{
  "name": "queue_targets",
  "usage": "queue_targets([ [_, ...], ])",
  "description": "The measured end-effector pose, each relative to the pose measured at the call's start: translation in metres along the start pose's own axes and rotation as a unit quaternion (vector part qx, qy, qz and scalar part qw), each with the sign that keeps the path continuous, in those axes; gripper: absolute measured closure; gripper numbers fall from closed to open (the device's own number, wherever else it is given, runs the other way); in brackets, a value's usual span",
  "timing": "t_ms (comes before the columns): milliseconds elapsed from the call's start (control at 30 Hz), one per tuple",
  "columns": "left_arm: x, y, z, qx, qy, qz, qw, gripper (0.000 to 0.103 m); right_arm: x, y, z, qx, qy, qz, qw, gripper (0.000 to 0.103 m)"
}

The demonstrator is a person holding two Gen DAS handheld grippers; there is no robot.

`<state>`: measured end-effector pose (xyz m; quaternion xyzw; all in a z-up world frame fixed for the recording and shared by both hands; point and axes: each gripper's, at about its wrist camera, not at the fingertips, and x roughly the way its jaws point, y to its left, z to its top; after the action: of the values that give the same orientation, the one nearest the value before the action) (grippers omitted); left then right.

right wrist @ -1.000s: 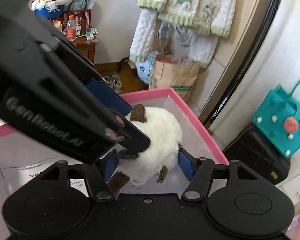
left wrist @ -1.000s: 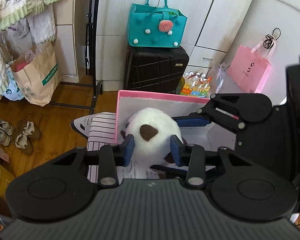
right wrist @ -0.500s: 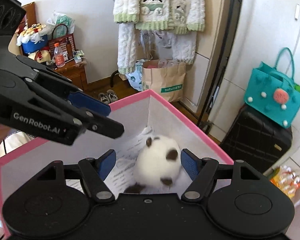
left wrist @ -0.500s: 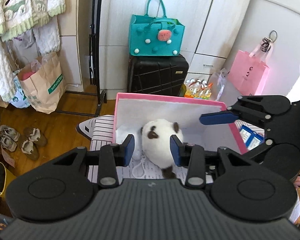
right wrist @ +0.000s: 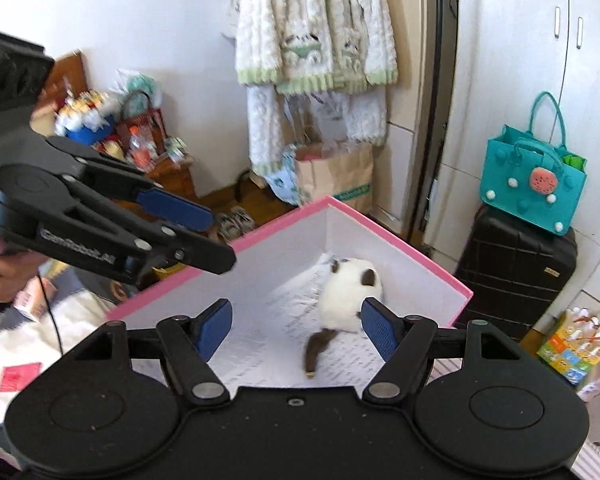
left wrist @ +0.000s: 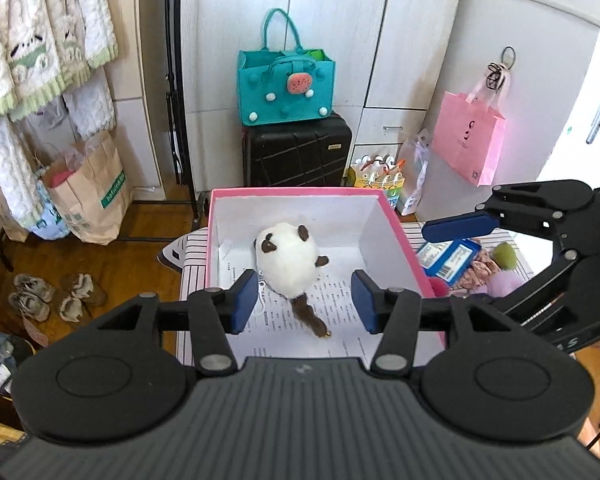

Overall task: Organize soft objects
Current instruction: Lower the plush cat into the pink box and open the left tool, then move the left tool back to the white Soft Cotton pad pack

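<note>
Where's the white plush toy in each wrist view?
Left wrist: white plush toy lies centre frame on the printed paper in the pink box, beyond the open left gripper.
Right wrist: it lies right of centre, near the box's far corner.
Shared landmark: teal bag on the black suitcase.

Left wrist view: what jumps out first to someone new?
The white plush toy with brown ears and tail, lying on printed paper inside the pink box, centre frame. Both hand-held grippers are open above it with nothing held: the left hand-held gripper in the foreground, the right hand-held gripper at right. Behind, a teal bag sits on a black suitcase.
</note>
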<state>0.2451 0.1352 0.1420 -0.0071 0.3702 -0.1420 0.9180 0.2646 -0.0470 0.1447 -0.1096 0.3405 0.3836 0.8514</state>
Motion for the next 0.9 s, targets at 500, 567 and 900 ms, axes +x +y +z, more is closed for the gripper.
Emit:
queue_targets([
  [500, -0.067, -0.046, -0.018, 0.048, -0.005, -0.016, 0.9987, 0.040, -0.083, 0.029, -0.025, -0.037, -0.040, -0.007, 0.999, 0.027],
  [567, -0.077, -0.054, -0.023, 0.062, -0.013, -0.011, 0.9979, 0.038, -0.096, 0.032, -0.031, -0.040, -0.043, -0.010, 0.998, 0.027],
  [900, -0.082, -0.093, -0.086, 0.108, -0.068, -0.034, 0.9912, 0.030, -0.133, 0.028, -0.089, -0.006, -0.046, -0.012, 0.999, 0.027],
])
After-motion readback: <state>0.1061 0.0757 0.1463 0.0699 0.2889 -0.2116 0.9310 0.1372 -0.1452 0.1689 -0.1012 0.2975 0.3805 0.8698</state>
